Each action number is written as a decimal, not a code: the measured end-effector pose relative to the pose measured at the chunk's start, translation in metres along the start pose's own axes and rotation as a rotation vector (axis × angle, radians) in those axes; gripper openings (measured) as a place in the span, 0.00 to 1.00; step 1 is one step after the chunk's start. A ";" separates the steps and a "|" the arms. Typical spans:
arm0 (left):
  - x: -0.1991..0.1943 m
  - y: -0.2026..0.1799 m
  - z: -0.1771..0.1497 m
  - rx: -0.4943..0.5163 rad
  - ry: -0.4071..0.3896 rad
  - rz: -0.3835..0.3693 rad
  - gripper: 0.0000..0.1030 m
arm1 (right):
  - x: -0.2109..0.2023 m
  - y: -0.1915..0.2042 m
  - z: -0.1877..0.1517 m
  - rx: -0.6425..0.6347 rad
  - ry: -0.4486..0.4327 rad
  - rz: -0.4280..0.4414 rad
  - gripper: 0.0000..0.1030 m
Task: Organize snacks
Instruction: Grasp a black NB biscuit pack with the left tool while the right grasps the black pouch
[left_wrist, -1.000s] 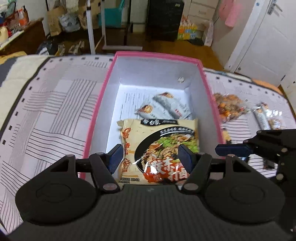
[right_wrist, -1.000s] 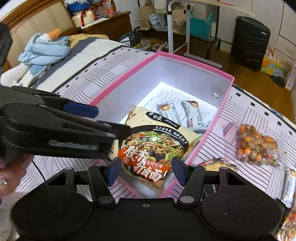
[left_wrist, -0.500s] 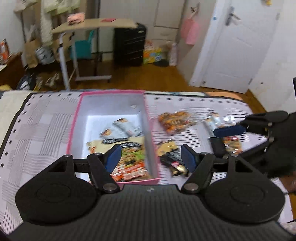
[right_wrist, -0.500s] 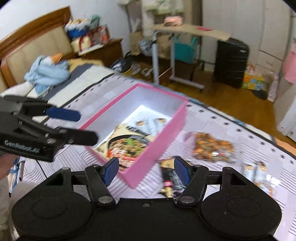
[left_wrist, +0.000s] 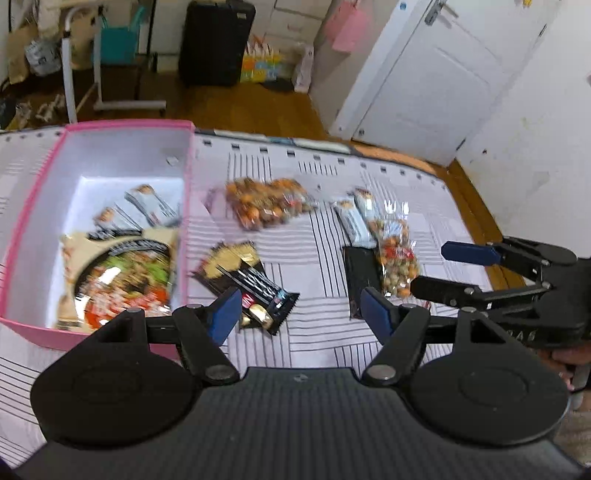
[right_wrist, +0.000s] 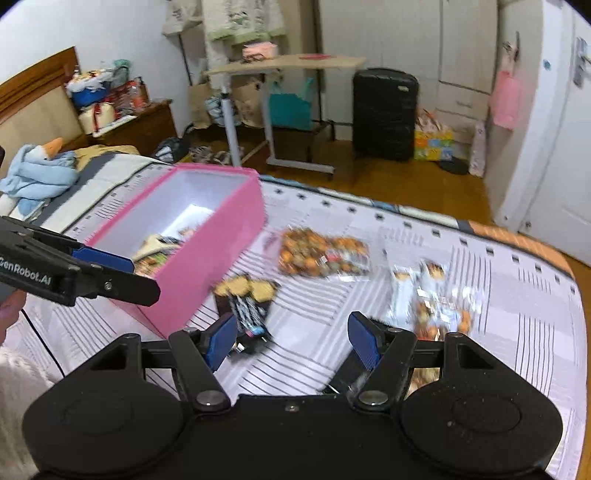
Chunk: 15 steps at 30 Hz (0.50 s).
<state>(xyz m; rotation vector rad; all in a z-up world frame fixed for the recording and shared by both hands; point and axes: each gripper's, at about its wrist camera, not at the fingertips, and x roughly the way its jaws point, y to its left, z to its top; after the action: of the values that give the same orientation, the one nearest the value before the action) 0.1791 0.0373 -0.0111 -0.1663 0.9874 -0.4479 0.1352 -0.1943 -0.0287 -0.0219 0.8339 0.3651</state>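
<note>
A pink box stands on the striped bedspread and holds a noodle packet and small grey bars. To its right lie a black cookie packet, a bag of orange snacks, two grey bars, a small nut bag and a black packet. My left gripper is open and empty above the cookie packet. My right gripper is open and empty, right of the box.
The bedspread ends at a wooden floor beyond. A rolling table, a black suitcase and a white door stand behind. A blue plush toy lies at the far left.
Both grippers have pulled back from the box and swung right over the loose snacks. The noodle packet stays in the box. Both stay open.
</note>
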 end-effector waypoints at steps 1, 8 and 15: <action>0.010 -0.002 -0.001 -0.011 0.016 0.018 0.67 | 0.006 -0.004 -0.006 0.014 0.006 -0.007 0.69; 0.078 -0.011 -0.023 -0.111 0.019 0.189 0.67 | 0.059 -0.034 -0.049 0.205 0.052 -0.029 0.69; 0.119 -0.014 -0.036 -0.194 -0.058 0.280 0.69 | 0.099 -0.049 -0.080 0.294 0.072 -0.105 0.69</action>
<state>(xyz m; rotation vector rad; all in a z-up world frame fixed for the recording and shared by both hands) 0.2002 -0.0252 -0.1175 -0.2104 0.9795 -0.0901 0.1547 -0.2226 -0.1604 0.1948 0.9472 0.1408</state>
